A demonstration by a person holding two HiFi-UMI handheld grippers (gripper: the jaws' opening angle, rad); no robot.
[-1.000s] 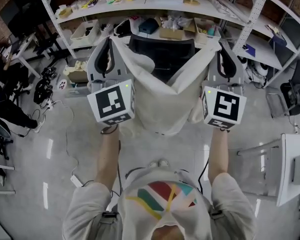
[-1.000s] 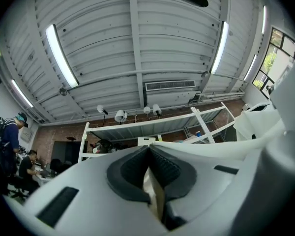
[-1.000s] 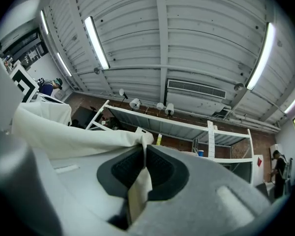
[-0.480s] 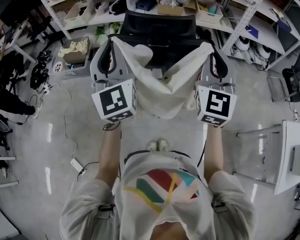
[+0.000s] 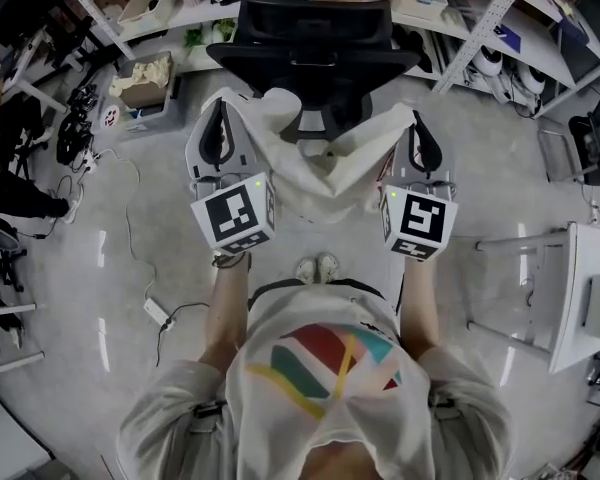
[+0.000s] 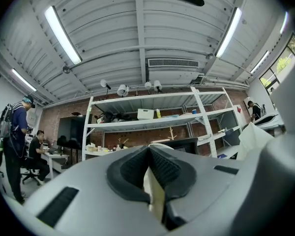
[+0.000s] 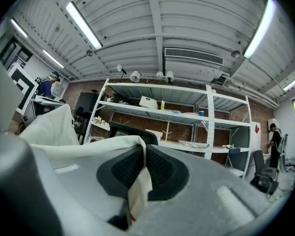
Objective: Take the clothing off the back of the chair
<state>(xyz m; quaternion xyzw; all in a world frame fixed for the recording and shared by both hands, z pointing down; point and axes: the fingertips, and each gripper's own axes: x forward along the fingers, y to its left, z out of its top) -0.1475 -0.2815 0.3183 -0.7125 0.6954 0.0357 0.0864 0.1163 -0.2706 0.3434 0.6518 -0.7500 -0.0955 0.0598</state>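
Note:
A white piece of clothing [image 5: 320,173] hangs stretched between my two grippers, in front of the black chair [image 5: 310,23], whose back shows bare. My left gripper [image 5: 222,103] is shut on the clothing's left corner, and a fold of cloth [image 6: 155,195] is pinched between its dark pads. My right gripper [image 5: 416,116] is shut on the right corner, and white cloth [image 7: 88,149] drapes over its left jaw. In both gripper views the chair's black top edge [image 6: 182,144] [image 7: 130,131] lies just beyond the jaws.
White shelving with boxes [image 5: 170,8] runs behind the chair. A white table [image 5: 585,298] stands at the right. Cables and a power strip [image 5: 158,313] lie on the floor at the left. People sit at desks at the far left [image 5: 10,168].
Both grippers have sunk together, carrying the clothing down in front of the chair. The chair back now shows uncovered above the cloth. Both stay shut.

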